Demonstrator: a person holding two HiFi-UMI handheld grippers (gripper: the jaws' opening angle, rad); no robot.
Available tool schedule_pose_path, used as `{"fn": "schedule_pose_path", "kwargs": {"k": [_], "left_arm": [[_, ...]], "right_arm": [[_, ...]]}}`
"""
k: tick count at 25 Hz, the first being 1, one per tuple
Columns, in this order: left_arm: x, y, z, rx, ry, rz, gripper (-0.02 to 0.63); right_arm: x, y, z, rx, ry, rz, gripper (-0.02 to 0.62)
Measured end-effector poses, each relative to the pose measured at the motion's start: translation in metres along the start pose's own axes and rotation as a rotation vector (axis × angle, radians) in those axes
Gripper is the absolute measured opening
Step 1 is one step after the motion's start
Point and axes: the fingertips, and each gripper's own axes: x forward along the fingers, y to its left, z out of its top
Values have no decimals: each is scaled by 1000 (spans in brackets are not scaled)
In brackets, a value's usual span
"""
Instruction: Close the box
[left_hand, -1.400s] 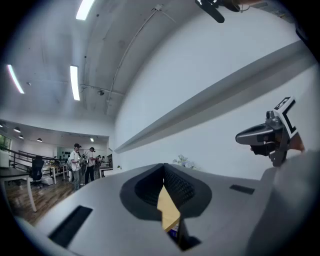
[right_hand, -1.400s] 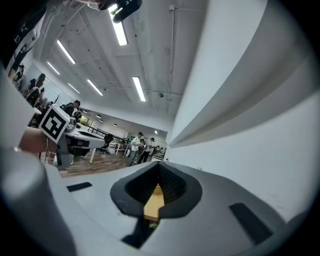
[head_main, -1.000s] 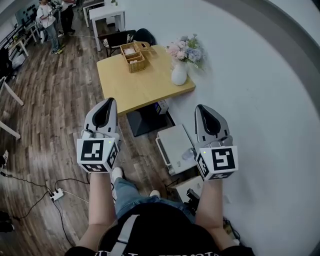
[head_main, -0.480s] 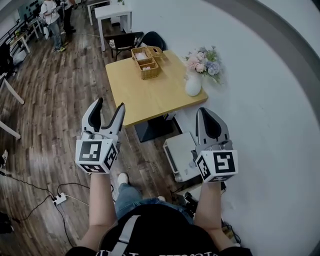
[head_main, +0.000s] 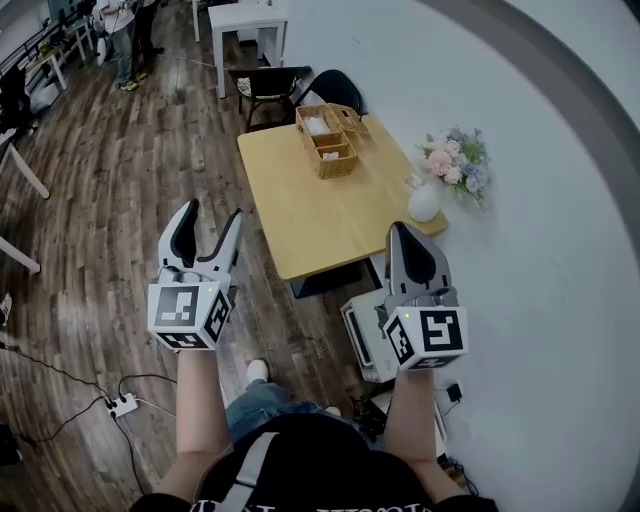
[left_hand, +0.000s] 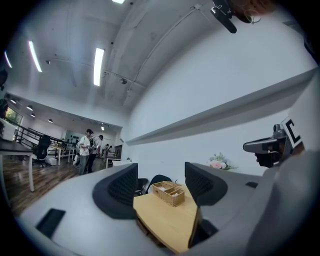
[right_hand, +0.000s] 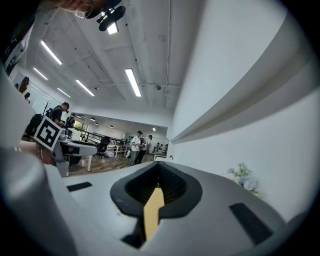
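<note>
Head view: overhead, facing steeply down; table (head_main: 320, 220) at 12 o'clock.
Gripper views: level, facing forward, far off; left shares table.

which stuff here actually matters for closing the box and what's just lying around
For the job:
wicker box, on the table
left gripper, jaws have just been opening, nothing between them
right gripper, shut, empty

Just lying about:
vase of flowers
chair
power strip
white machine on the floor
</note>
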Motion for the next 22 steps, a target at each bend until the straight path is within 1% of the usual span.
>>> {"fn": "schedule_pose_path", "kwargs": {"k": [5, 10, 14, 18, 20, 22], "left_arm": [[26, 52, -6, 5, 20, -24, 281], [43, 89, -13, 3, 28, -43, 281], [60, 98, -27, -8, 60, -81, 281], [83, 98, -33, -14, 64, -137, 281], [96, 104, -33, 8, 65, -145, 281], [108, 112, -35, 13, 63, -138, 281]], "right_arm": [[53, 32, -5, 10, 13, -15, 14], [84, 55, -16, 4, 39, -50, 14], [95, 51, -22, 11, 63, -89, 14], [111, 38, -31, 56, 68, -129, 14], [123, 34, -33, 56, 63, -137, 14], [138, 29, -32, 35, 54, -147, 14]]}}
